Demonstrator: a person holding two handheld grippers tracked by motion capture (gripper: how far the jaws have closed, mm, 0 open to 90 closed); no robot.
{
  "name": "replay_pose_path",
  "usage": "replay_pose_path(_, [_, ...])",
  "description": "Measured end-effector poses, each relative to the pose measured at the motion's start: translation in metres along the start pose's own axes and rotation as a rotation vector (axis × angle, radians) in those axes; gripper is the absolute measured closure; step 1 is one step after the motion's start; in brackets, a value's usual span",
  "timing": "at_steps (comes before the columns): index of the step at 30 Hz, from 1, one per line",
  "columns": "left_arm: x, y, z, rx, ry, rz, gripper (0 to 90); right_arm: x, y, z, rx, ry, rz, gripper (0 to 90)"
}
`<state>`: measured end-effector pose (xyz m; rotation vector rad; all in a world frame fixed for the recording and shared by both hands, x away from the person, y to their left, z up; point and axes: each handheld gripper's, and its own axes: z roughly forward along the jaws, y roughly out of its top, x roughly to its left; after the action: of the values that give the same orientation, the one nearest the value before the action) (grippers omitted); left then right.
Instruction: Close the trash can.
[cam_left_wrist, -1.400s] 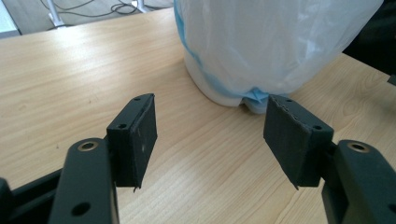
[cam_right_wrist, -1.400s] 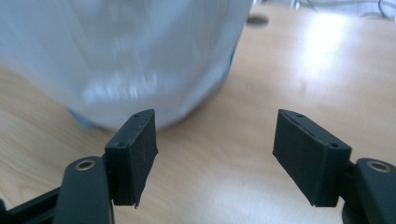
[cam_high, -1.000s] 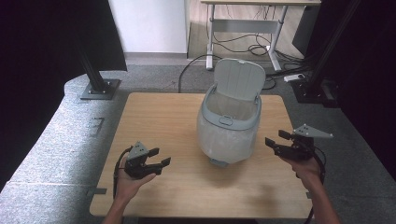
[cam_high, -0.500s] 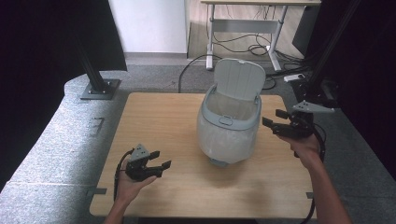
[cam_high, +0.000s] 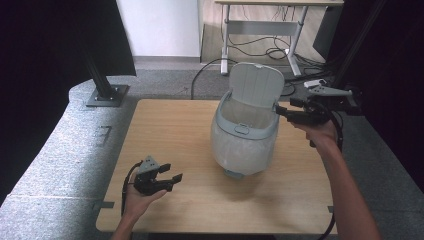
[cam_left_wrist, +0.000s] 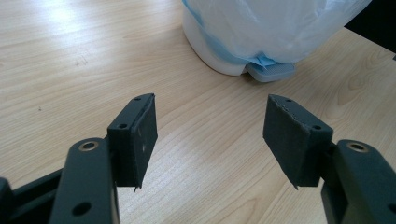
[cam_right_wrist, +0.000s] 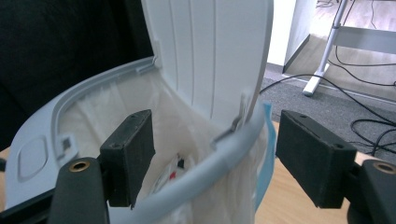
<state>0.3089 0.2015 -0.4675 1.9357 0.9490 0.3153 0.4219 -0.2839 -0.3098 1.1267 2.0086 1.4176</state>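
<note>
Right gripper view: the right gripper (cam_right_wrist: 212, 154), fingers spread and pinching nothing, straddles the bin's rim (cam_right_wrist: 205, 175) just beside the upright lid (cam_right_wrist: 210, 51). The bin (cam_high: 245, 135) stands mid-table, right of the left gripper (cam_high: 170, 175), whose spread, empty fingers wait well apart.

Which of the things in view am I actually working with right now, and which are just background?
In play:
- bin, lid up, bag liner inside
- right gripper, open, jaws astride the bin's rim
- left gripper, open, idle on the table

Background:
- black stand
- desk and floor cables
</note>
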Motion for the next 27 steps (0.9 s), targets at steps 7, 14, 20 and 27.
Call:
replay_pose_path(7, [0.003, -0.003, 0.000, 0.007, -0.004, -0.009, 35.5, -0.010, 0.019, 0.017, -0.002, 0.002, 0.007, 26.4])
replay_pose_path(14, [0.008, -0.005, -0.002, 0.001, -0.008, -0.030, 35.7, -0.017, 0.030, 0.029, -0.028, 0.033, 0.022, 26.3])
replay_pose_path(20, [0.009, -0.007, -0.003, 0.001, -0.020, -0.042, 35.9, -0.005, 0.034, 0.032, -0.035, 0.081, -0.032, 24.4])
replay_pose_path(27, [0.005, -0.006, -0.001, 0.007, -0.033, -0.033, 35.9, 0.009, 0.023, 0.020, -0.032, 0.140, -0.056, 23.4])
